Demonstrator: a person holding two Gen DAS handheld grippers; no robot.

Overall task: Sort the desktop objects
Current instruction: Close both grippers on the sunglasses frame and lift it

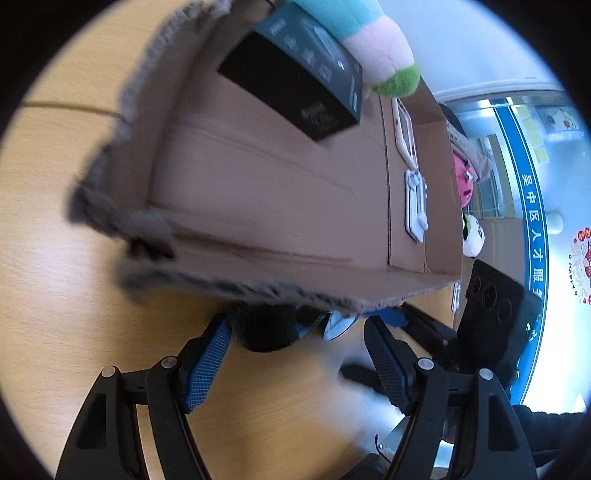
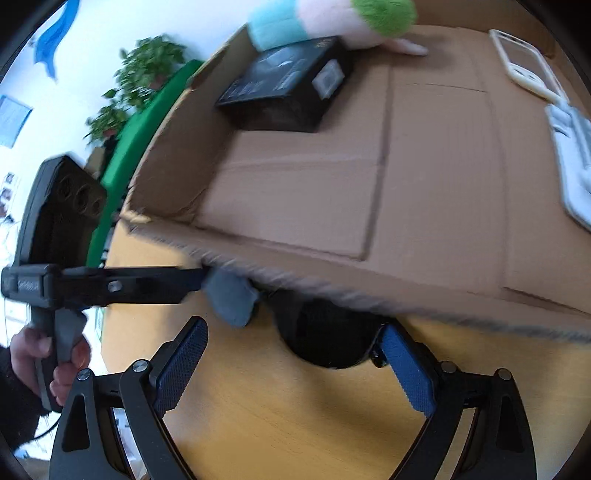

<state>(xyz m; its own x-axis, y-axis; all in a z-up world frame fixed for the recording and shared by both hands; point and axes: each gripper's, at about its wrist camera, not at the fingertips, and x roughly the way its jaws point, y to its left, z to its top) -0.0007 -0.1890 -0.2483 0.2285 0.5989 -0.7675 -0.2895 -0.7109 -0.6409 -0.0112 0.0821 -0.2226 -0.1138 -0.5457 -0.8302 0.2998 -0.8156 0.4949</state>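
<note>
Both the left gripper [image 1: 297, 363] and the right gripper [image 2: 291, 363] point downward with jaws apart, nothing between them.

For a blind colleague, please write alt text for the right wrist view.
Open tongs hover over a wooden table near a dark round object, in front of a cardboard box holding a black box and a plush toy.

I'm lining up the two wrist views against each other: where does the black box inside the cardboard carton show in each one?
Left wrist view: black box in the upper middle, on the carton floor, under the plush toy.
Right wrist view: black box upper left of centre, near the carton's left wall.
Shared landmark: the white phone case, lying on the carton floor.
</note>
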